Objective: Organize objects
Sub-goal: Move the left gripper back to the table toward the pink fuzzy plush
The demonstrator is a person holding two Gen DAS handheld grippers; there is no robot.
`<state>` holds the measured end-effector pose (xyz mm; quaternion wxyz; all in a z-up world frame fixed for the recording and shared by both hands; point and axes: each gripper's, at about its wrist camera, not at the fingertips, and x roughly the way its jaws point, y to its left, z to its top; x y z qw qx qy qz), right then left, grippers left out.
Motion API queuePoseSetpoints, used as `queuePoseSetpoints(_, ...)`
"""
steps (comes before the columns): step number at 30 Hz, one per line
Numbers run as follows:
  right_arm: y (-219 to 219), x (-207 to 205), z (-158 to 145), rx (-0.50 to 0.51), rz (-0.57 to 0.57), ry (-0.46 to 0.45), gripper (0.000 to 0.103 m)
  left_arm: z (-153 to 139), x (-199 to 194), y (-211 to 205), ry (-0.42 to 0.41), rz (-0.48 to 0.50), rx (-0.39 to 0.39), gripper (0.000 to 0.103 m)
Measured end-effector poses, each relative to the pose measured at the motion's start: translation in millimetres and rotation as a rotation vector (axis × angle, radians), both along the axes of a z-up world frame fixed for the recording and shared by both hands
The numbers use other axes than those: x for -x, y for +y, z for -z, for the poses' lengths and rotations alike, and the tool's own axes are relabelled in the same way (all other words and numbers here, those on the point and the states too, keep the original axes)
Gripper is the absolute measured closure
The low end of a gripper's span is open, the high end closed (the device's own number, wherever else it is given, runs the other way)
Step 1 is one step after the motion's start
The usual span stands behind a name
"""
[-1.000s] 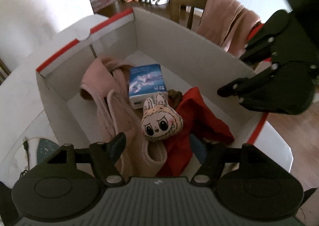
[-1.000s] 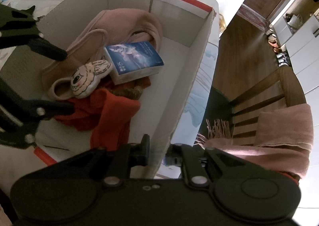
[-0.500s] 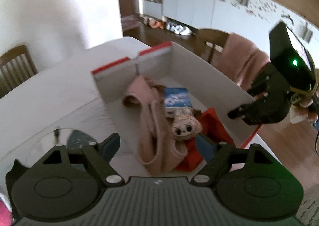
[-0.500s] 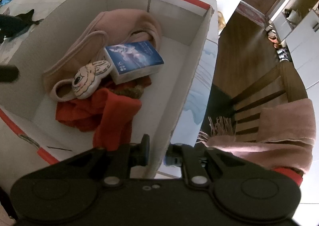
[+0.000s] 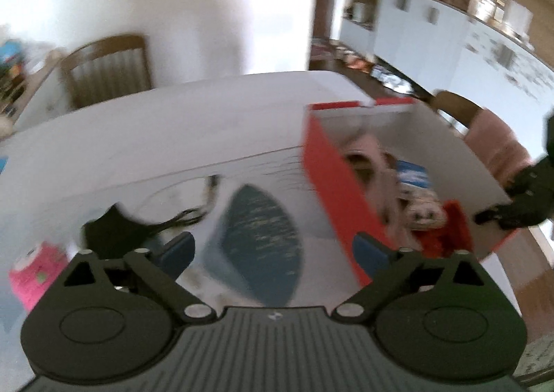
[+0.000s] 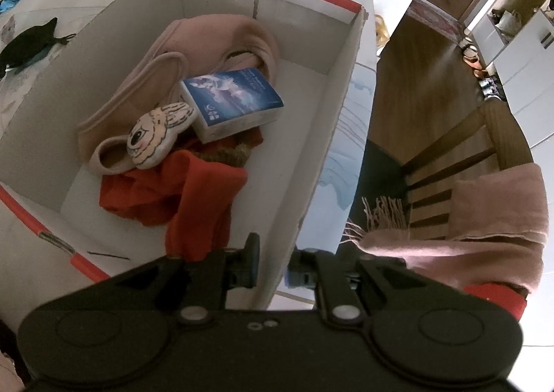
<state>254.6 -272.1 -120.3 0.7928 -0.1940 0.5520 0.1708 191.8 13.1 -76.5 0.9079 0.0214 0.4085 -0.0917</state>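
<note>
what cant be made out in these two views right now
- Left wrist view: motion blur smears the pink thing at the left edge; what it is stays unclear.
- Right wrist view: the red cloth hides the box floor under it.
- Right wrist view: the right tongs straddle the box wall; contact is unclear.

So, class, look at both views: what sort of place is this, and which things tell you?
Most likely a home dining area beside a kitchen: a wooden dining chair at the white table, white cabinets, and shoes on the wood floor.
</note>
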Motion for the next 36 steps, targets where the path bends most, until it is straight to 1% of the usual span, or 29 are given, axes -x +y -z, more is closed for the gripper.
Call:
queuePoseSetpoints(3,0,-1,0,0.004,0.007,0.0,0.09,4,1,33,-0.001,-0.09,0.007,0.003)
queuePoseSetpoints(7,1,-2,0,0.013,0.015,0.004,0.09,8,-1,70,-0.02,-0.207,-0.015,0.001)
queuePoseSetpoints(10,2,-2,2,0.022,0.019,0.01,0.09,11,-5,98,-0.025,-0.264,-0.029,0.0)
queuePoseSetpoints(16,7,-4,6,0.039,0.028,0.018,0.09,12,-13,156,-0.001,-0.355,-0.049,0.0)
queuePoseSetpoints(19,8,-5,7,0.048,0.037,0.022,0.09,17,-20,184,0.023,-0.384,-0.081,0.0)
queuePoseSetpoints(23,9,-7,10,0.061,0.05,0.03,0.091,34,-33,209,0.074,-0.413,-0.104,0.0)
queuePoseSetpoints(25,9,-7,11,0.067,0.057,0.032,0.091,43,-38,216,0.093,-0.417,-0.126,0.0)
queuePoseSetpoints(30,10,-9,15,0.082,0.07,0.042,0.091,61,-50,227,0.137,-0.406,-0.119,0.0)
queuePoseSetpoints(36,13,-11,19,0.104,0.073,0.052,0.09,83,-66,231,0.189,-0.382,-0.161,0.0)
